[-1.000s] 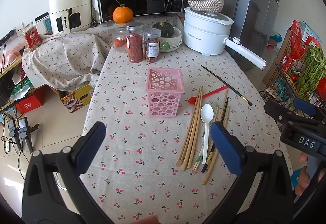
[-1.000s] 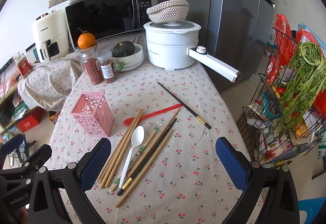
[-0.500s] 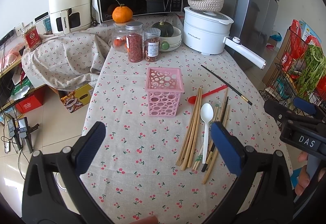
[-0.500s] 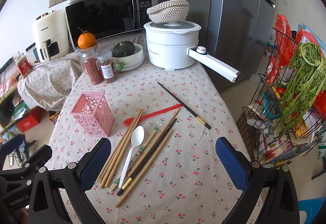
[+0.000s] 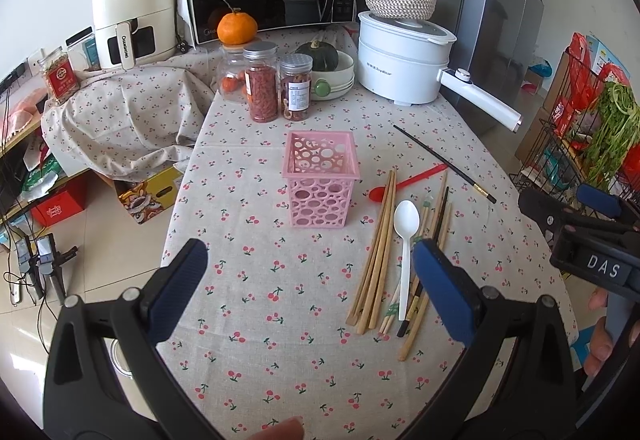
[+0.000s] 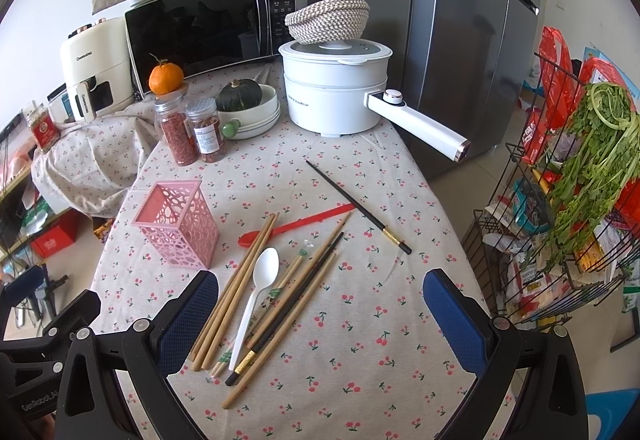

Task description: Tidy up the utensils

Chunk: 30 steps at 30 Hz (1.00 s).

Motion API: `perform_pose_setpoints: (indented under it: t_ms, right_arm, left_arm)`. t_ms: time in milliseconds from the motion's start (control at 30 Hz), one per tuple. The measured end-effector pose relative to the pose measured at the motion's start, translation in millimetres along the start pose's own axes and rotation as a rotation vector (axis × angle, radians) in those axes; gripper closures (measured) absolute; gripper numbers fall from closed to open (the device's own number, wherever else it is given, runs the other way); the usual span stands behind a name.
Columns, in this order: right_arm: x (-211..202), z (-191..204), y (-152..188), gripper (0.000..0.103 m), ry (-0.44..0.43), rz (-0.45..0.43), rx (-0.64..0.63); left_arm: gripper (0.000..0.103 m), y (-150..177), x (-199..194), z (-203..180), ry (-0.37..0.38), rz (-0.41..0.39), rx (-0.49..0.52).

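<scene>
A: Left wrist view, item one: left gripper [image 5: 310,282], jaws wide apart, nothing between them, hovering above the cherry-print tablecloth [image 5: 256,280].

B: Task things?

A: Pink perforated plastic square holder [image 5: 320,180], upright, at 12 o'clock from the jaws. Loose bundle of bamboo chopsticks [image 5: 376,252], at 1 o'clock, long axis running near to far. White plastic spoon [image 5: 405,240] among them, bowl at the far end. Red plastic spoon [image 5: 408,182] beyond, lying crosswise. Single black chopstick [image 5: 442,162] apart at 2 o'clock. Right gripper [image 5: 576,208] at 3 o'clock.

B: Right wrist view?

A: Right gripper [image 6: 320,310], jaws likewise spread and empty. Chopsticks [image 6: 236,288] and white spoon [image 6: 256,296] lie just ahead at 11 o'clock, near ends beside the left pad. Holder [image 6: 176,224] at 10 o'clock.

B: Judgement?

A: Right gripper seems nearer the bundle. Bare cloth lies at 1 o'clock; the table's right edge [image 6: 448,224] is close, and the white electric pot's handle [image 6: 416,128] overhangs it.
</scene>
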State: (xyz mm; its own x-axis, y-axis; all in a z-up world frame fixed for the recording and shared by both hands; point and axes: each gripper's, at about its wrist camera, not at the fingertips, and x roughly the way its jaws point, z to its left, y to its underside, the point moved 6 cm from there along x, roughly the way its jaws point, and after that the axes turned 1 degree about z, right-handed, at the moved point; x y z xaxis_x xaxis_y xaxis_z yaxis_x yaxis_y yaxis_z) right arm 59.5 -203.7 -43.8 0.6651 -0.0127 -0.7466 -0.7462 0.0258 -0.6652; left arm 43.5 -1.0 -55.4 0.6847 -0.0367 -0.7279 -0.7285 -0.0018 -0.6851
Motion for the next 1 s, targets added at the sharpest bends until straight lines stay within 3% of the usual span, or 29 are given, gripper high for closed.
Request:
perform_pose_setpoints:
  t_ms: [133, 267, 400, 500, 567, 733, 900, 1000]
  right_arm:
    - [7.0, -7.1, -2.9, 0.0, -0.008, 0.018, 0.005]
    - [20.0, -15.8, -5.9, 0.0, -0.032, 0.066, 0.028]
    - [34.3, -30.2, -8.4, 0.0, -0.098, 0.13, 0.09]
    - [42.7, -43.4, -10.7, 0.0, -0.118, 0.15, 0.128]
    - [49.3, -52.8, -11.9, 0.0, -0.122, 0.166, 0.153]
    - [67.6, -74.5, -10.3, 0.008, -0.153, 0.222, 0.225]
    - [87.7, -87.3, -2.3, 0.014, -0.155, 0.285, 0.272]
    - [95.9, -86.9, 0.4, 0.014, -0.161, 0.31, 0.268]
  left_arm:
    - [0.001, 1.1, 9.2, 0.7, 0.001, 0.027, 0.01]
    - [0.001, 9.2, 29.5, -4.3, 0.069, 0.147, 0.013]
    - [0.001, 3.9, 39.6, -21.8, 0.15, 0.2, 0.064]
    - [0.013, -2.0, 50.1, -42.1, 0.205, 0.238, 0.11]
    - [0.032, -1.1, 61.9, -57.2, 0.251, 0.282, 0.123]
    - [0.061, 7.7, 103.6, -91.9, 0.356, 0.44, 0.092]
    - [0.066, 11.2, 150.2, -108.7, 0.343, 0.55, 0.055]
    - [0.066, 11.5, 164.5, -110.4, 0.305, 0.57, 0.046]
